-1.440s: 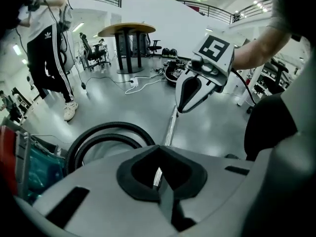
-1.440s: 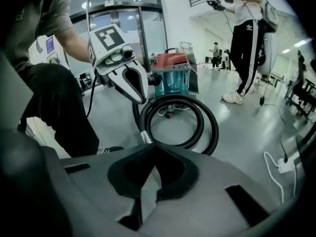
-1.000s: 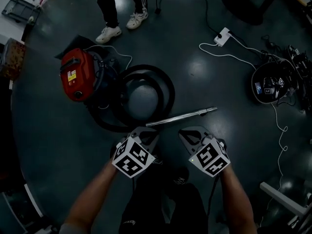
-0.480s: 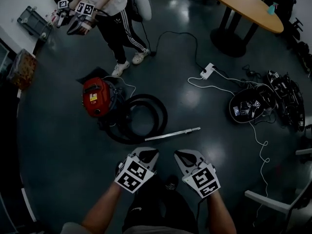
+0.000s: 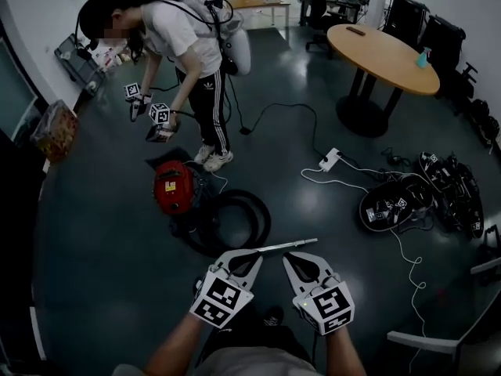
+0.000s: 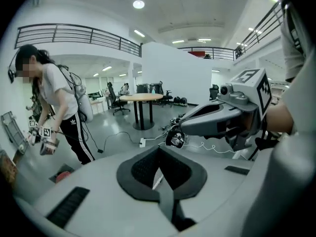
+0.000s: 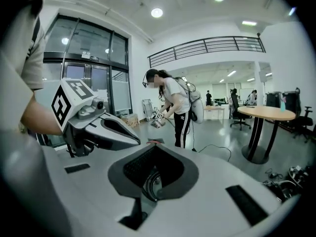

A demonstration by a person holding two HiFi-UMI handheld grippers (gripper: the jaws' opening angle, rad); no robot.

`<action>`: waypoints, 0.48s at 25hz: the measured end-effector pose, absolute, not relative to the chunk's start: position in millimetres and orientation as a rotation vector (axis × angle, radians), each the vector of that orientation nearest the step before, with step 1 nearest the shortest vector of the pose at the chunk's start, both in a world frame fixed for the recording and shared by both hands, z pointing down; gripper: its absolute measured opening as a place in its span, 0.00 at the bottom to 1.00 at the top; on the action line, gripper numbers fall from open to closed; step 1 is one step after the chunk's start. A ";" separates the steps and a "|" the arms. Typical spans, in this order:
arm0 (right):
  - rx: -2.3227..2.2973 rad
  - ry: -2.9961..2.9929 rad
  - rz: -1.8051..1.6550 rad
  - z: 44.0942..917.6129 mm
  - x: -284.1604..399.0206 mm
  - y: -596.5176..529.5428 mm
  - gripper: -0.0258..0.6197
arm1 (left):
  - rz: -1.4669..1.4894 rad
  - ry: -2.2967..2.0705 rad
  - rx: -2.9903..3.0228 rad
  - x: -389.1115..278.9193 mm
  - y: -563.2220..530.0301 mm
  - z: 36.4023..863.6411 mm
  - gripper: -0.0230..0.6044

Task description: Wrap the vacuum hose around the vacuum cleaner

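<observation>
We hold the left gripper [image 5: 249,258] and the right gripper [image 5: 294,260] side by side, each with its jaws closed together on nothing. The red vacuum cleaner [image 5: 173,186] sits on the floor ahead and left of the left gripper. Its black hose [image 5: 249,210] lies coiled beside it, and the metal wand [image 5: 286,246] lies just beyond both tips. Another person [image 5: 188,45] bends over the vacuum's far side.

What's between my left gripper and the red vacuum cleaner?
Head view: the coiled black hose lies between left gripper and vacuum cleaner; the metal wand crosses just ahead of the jaws.
</observation>
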State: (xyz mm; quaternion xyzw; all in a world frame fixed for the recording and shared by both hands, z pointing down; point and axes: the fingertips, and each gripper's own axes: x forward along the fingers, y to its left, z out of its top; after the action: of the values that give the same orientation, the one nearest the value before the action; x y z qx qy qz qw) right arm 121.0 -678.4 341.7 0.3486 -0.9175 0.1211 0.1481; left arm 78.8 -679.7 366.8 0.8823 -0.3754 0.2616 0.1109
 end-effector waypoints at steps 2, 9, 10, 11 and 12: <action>1.024 -2.658 0.310 319.7 121.1 -675.6 0.05 | 0.694 -1.159 2.624 78.8 -679.2 341.1 0.05; 1.102 -2.698 0.226 258.0 120.9 -671.9 0.05 | 0.506 -1.276 2.680 81.2 -681.2 274.7 0.05; 1.116 -2.700 0.210 251.5 121.4 -672.1 0.05 | 0.488 -1.280 2.683 81.4 -680.8 269.0 0.05; 1.131 -2.702 0.196 245.6 122.3 -672.7 0.05 | 0.475 -1.276 2.687 82.2 -679.8 264.3 0.05; 1.147 -2.706 0.184 240.0 123.4 -673.3 0.05 | 0.463 -1.272 2.695 83.5 -678.9 259.6 0.05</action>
State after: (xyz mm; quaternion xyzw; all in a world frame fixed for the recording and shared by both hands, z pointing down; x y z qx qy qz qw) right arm 123.4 -673.3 240.0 0.3877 -0.9144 0.0623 0.0981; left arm 83.5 -678.9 259.6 0.8919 -0.4208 0.1532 0.0627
